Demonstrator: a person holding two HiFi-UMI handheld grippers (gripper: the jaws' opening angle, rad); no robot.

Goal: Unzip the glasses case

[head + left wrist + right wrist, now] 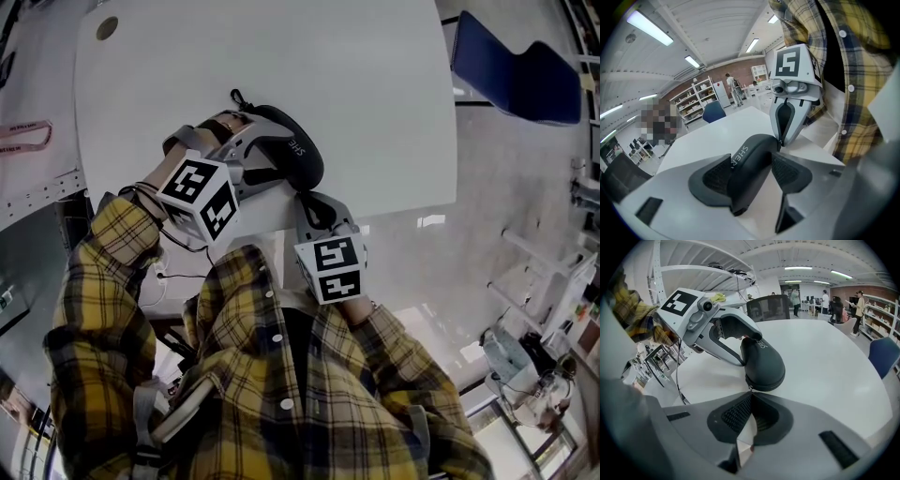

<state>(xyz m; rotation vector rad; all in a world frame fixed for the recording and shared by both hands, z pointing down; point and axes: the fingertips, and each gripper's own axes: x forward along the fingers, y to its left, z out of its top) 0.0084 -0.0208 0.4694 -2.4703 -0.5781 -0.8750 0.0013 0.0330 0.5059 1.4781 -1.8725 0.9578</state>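
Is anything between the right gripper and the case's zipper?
Nothing visible. The right gripper is closed at the end of the glasses case, apparently on its zipper pull; the left gripper clamps the body.

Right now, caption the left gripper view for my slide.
Left hand-held gripper clamps the black oval zippered glasses case on the white table; right hand-held gripper pinches its zipper pull.

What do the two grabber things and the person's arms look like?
The left gripper and right gripper have smooth light-grey bodies, with dark ribbed pads inside the jaws. Each carries a white cube printed with black square markers: the left cube and the right cube. The sleeves are yellow plaid with dark stripes.
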